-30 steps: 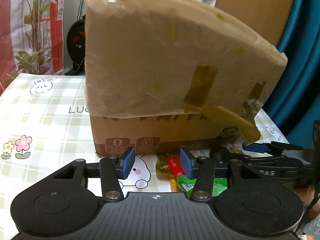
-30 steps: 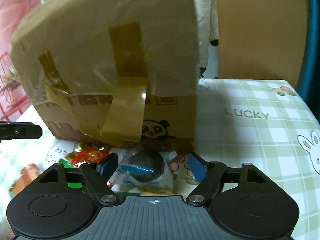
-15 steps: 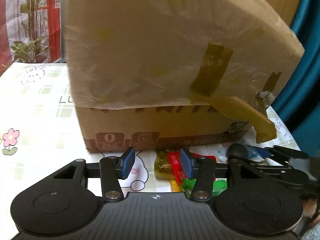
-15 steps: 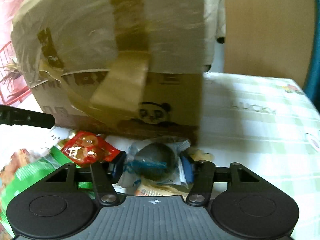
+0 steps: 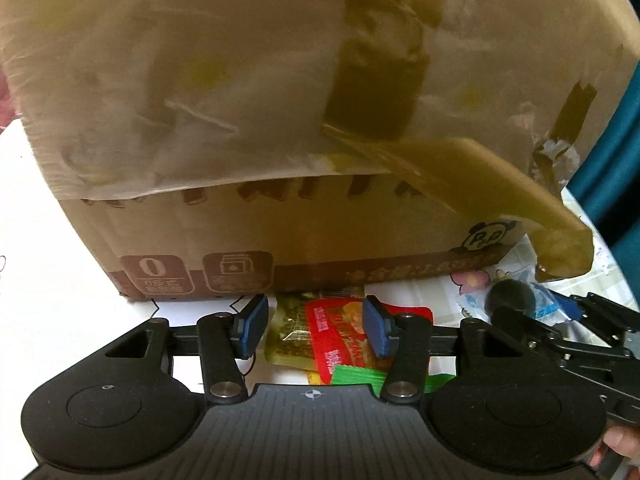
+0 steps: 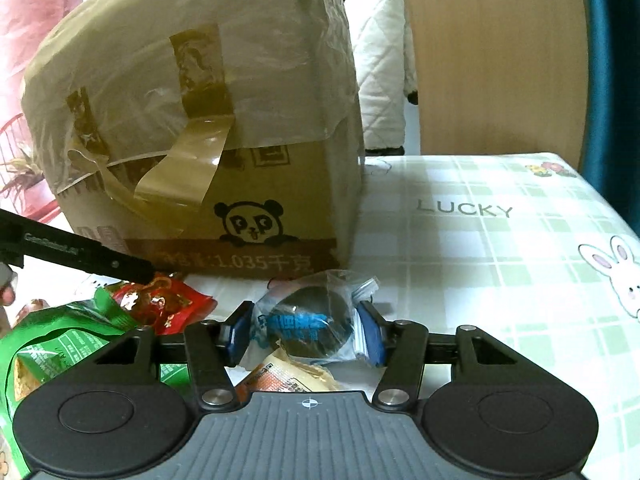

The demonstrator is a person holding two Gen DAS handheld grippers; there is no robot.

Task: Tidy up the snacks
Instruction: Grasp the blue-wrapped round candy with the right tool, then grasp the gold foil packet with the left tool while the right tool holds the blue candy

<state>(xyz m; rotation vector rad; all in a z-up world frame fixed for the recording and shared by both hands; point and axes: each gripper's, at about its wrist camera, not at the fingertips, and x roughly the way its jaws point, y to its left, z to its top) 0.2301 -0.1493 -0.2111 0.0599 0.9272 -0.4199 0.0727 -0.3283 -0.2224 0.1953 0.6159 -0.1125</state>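
The right tool (image 6: pixel 304 330) has its two blue-padded fingers pressed against both sides of a round dark snack in a clear wrapper (image 6: pixel 308 322) with blue printing; its crimped ends stick out left and right toward the pads, so its long axis runs across the tool. The left tool (image 5: pixel 314 326) is held with its fingers parted and nothing between them, low over a small pile of packets.

The surface (image 6: pixel 480 264) wears a cloth of pale green checks printed with the word LUCKY, a rabbit and small flowers. Behind it stand a light wooden panel (image 6: pixel 492 56), a white quilted cloth (image 6: pixel 380 80) and a teal curtain edge (image 6: pixel 612 80).

A cardboard box (image 6: pixel 224 184) sits on the surface just behind the snacks, a panda face printed on its side. Its flaps are folded down over the front, with strips of brown tape (image 6: pixel 188 176) peeling loose. Its inside cannot be seen.

In front of the box lie a red packet (image 5: pixel 340 332) overlapping a yellowish clear packet (image 5: pixel 290 332), with a green packet (image 5: pixel 360 376) at their near edge. In the right wrist view a larger green bag (image 6: pixel 60 344) lies to the left, and a tan packet (image 6: pixel 288 376) lies under the held snack.
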